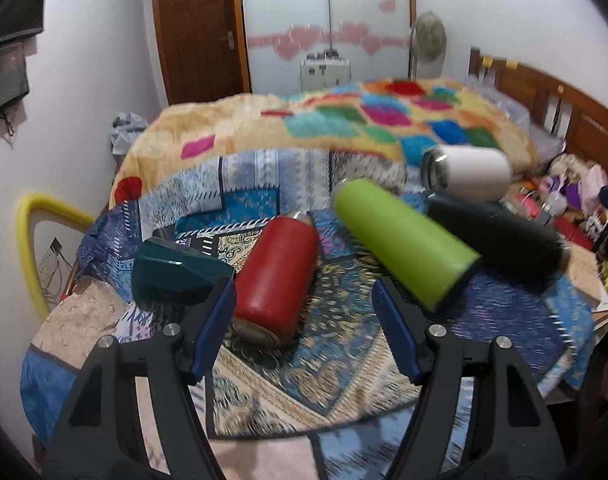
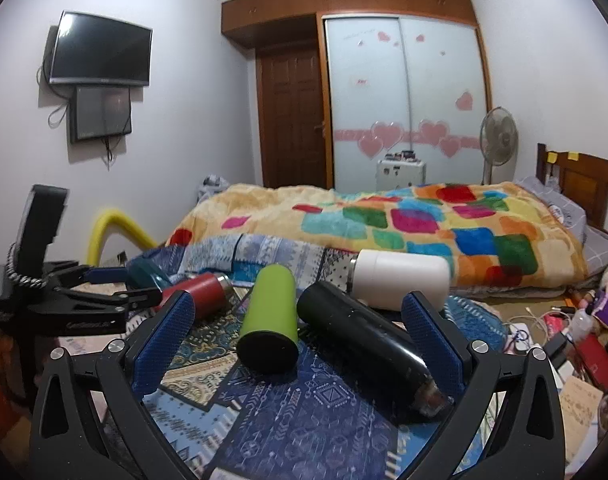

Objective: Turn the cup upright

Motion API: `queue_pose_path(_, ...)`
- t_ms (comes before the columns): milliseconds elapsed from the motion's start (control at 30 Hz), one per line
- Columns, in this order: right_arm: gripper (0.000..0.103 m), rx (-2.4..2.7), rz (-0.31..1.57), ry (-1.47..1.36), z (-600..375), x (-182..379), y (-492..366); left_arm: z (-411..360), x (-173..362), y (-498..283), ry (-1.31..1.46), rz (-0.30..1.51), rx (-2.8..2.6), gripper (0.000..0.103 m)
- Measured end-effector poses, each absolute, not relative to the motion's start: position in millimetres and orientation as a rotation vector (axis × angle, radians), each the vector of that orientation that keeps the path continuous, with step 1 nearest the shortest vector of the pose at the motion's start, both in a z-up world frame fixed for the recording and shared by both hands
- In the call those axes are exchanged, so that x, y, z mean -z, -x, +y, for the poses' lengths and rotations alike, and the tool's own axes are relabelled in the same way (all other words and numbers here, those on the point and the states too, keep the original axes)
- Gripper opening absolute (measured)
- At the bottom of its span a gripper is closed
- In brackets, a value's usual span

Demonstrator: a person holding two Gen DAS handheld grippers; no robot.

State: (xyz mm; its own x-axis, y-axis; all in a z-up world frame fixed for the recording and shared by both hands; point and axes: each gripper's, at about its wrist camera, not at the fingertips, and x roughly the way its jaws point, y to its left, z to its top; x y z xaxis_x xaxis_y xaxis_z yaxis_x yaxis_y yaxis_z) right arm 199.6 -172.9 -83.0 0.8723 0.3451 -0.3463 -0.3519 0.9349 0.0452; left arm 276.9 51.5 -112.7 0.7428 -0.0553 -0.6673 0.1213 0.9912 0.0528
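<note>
Cups: 5 lying flat | left gripper (image 1: 304,312) wide, seemingly nearing red cup (image 1: 278,276) | right gripper (image 2: 302,328) wide

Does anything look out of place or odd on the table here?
Yes: every cup lies on its side on the patterned cloth: the dark teal cup, red cup, lime green cup, black cup and white cup. None stands upright. No spill or damage shows. Both grippers are open and empty.

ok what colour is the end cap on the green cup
Black, a flat disc on the green cup facing the camera; clearest in the right wrist view.
</note>
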Motion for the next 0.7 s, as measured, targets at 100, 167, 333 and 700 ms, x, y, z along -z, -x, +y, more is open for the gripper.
queue_pose_path(100, 0.103, -0.37, 0.373, 0.032, -170.8, 86.6, -211.2, 56.8, 123.8, -301.3, -0.102, 0.774, 0.105, 0.071)
queue_pose_path(167, 0.103, -0.37, 0.377, 0.036, -168.7, 89.8, -217.3, 60.8, 129.3, -314.3, -0.111, 0.8, 0.105, 0.068)
queue_pose_path(333, 0.103, -0.372, 0.393, 0.04, -165.9, 97.8, -230.6, 63.3, 139.6, -342.5, -0.16, 0.858, 0.122, 0.067)
queue_pose_path(700, 0.103, -0.396, 0.434, 0.035, -158.9, 114.3, -243.3, 57.6, 162.6, -380.2, -0.212, 0.976, 0.165, 0.063)
